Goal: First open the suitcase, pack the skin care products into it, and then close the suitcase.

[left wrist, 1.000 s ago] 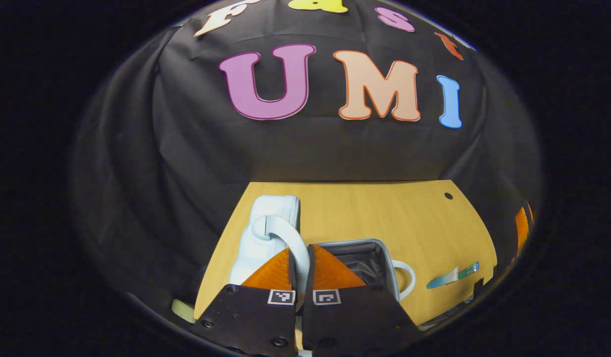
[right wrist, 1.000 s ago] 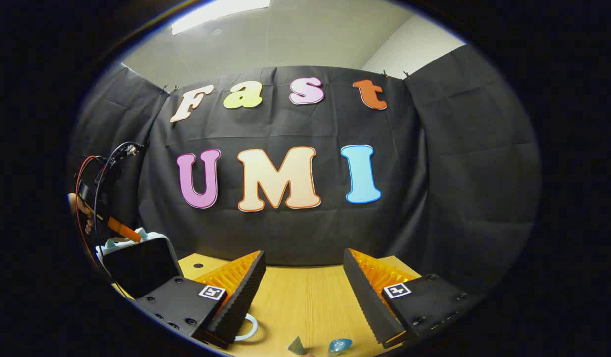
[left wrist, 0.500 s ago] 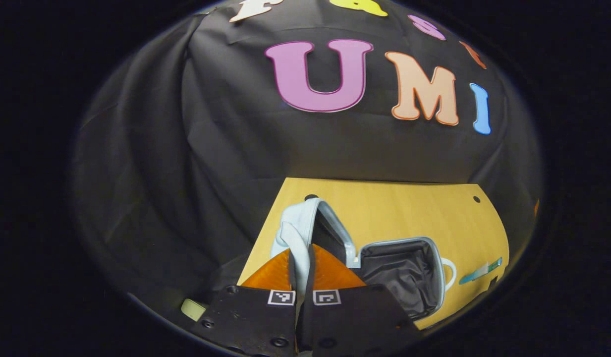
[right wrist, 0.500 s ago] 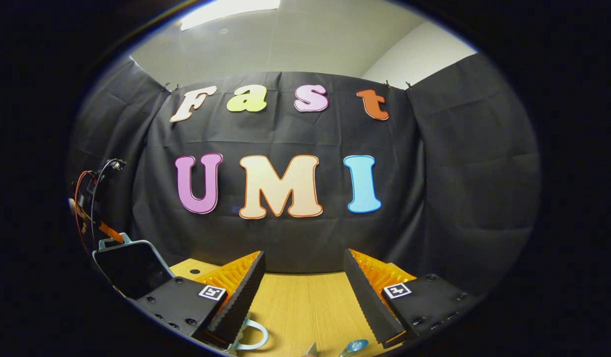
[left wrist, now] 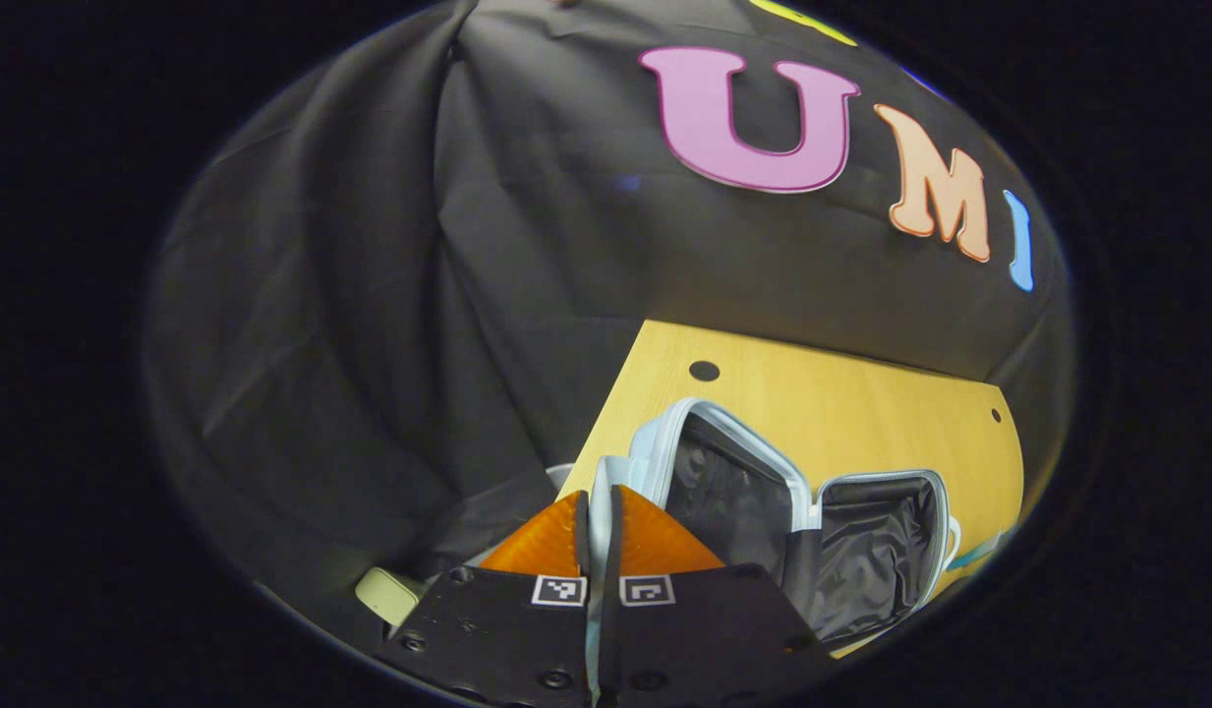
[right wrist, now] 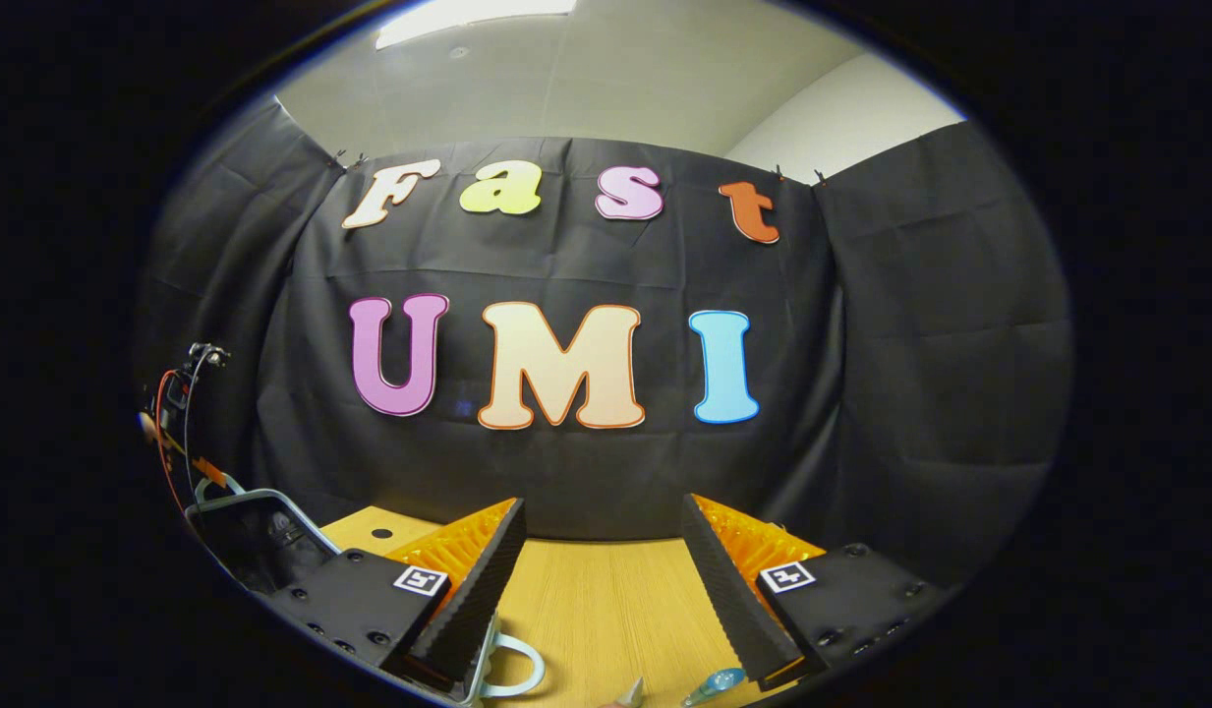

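We see the open suitcase [left wrist: 841, 551] taking the table's [left wrist: 861, 413] near-left corner, raised lid [left wrist: 723, 482] blocking that side. Bare wood behind it gives passage. Right gripper [right wrist: 601, 580] has bare wood ahead; tubes [right wrist: 714, 680] lie near.

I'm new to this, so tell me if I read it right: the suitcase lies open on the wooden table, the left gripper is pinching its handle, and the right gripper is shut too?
Not quite: the right gripper is open, its fingers spread apart over the table in the right gripper view. The rest holds: the suitcase lies open and the left gripper pinches its handle.
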Tool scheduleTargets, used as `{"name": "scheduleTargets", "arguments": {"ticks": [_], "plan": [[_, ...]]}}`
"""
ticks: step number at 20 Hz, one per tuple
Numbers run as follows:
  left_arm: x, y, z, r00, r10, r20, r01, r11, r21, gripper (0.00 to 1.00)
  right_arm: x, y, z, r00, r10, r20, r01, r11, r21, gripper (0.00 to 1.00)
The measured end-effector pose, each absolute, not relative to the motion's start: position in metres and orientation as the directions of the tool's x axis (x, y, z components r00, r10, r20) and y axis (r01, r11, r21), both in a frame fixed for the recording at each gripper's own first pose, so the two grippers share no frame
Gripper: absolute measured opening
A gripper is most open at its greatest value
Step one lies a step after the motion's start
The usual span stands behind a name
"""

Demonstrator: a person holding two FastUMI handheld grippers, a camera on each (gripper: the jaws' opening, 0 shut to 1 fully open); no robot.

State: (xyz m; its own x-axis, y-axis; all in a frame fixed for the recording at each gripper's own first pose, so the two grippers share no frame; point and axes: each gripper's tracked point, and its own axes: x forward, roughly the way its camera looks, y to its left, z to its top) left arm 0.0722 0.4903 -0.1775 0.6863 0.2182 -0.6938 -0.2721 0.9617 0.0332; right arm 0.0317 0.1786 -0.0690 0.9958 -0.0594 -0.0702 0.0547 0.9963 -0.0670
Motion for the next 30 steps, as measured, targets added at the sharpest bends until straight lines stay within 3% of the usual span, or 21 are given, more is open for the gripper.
{"name": "scheduleTargets", "arguments": {"ticks": [10, 12, 14, 17, 24, 25, 27, 28, 30], "plan": [[0.064, 0.521, -0.25, 0.572, 0.281, -0.771, -0.38, 0.924, 0.055, 0.0, 0.032, 0.179, -0.077, 0.992, -0.08, -0.093, 0.072, 0.993, -0.093, 0.99], [0.063, 0.528, -0.251, 0.566, 0.353, -0.746, -0.411, 0.904, 0.116, 0.03, 0.033, 0.177, -0.076, 0.992, -0.084, -0.094, 0.075, 0.993, -0.094, 0.99], [0.073, 0.533, -0.247, 0.599, 0.393, -0.697, -0.413, 0.898, 0.152, 0.27, 0.033, 0.175, -0.075, 0.992, -0.089, -0.089, 0.08, 0.992, -0.094, 0.99], [0.08, 0.532, -0.21, 0.675, 0.436, -0.595, -0.431, 0.888, 0.161, 0.98, 0.034, 0.172, -0.072, 0.992, -0.089, -0.088, 0.081, 0.992, -0.097, 0.99], [0.079, 0.466, -0.097, 0.847, 0.443, -0.295, -0.441, 0.894, 0.079, 0.95, 0.033, 0.144, -0.055, 0.996, -0.069, -0.053, 0.064, 0.994, -0.088, 0.99], [0.073, 0.451, -0.081, 0.861, 0.431, -0.271, -0.43, 0.901, 0.067, 0.98, 0.033, 0.139, -0.053, 0.997, -0.061, -0.051, 0.057, 0.995, -0.087, 0.99], [0.066, 0.41, -0.05, 0.896, 0.379, -0.232, -0.384, 0.923, 0.024, 0.94, 0.032, 0.129, -0.048, 0.998, -0.047, -0.043, 0.044, 0.996, -0.075, 0.99], [0.064, 0.387, -0.042, 0.91, 0.354, -0.214, -0.361, 0.933, 0.007, 0.99, 0.032, 0.124, -0.047, 0.998, -0.038, -0.039, 0.036, 0.997, -0.068, 1.0], [0.065, 0.349, -0.036, 0.93, 0.321, -0.177, -0.328, 0.945, -0.008, 0.94, 0.032, 0.112, -0.045, 0.999, -0.026, -0.035, 0.024, 0.998, -0.059, 1.0]]}}
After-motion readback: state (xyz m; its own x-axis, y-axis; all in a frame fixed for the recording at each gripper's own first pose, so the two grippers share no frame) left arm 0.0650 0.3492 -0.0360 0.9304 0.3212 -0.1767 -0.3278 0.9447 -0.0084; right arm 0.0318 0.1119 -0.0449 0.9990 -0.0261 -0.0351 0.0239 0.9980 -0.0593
